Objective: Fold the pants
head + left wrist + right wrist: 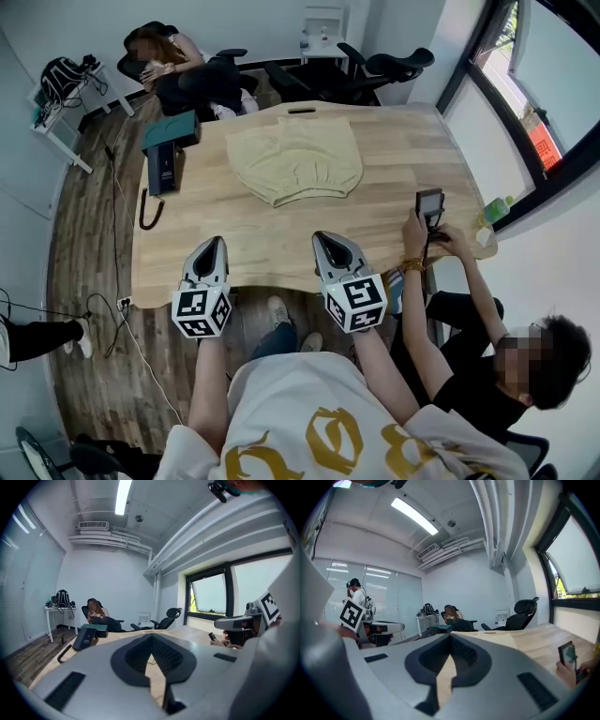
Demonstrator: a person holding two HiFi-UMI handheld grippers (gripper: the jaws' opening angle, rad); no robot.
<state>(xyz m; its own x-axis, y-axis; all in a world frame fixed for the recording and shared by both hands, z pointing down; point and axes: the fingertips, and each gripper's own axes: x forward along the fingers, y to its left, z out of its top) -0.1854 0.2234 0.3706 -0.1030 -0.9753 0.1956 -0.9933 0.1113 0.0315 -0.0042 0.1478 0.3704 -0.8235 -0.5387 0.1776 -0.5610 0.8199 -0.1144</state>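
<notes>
The pants (295, 159) are pale beige, short and wide, lying flat and spread at the far middle of the tabletop (403, 150). Their gathered waistband faces the person and the legs point towards the far edge. The left hand-held gripper (214, 244) and the right hand-held gripper (324, 238) are both closed and empty, at the near edge, well apart from the pants.

pants (298, 159): plain pale beige.
counter (412, 159): light wood, fine grain.
left gripper (212, 246): grey, black inside the jaws; cube with black-and-white square markers.
right gripper (326, 240): the same grey, black and markers.
box (171, 131), counter's far left corner: dark teal.
floor (84, 253): dark brown planks.
</notes>
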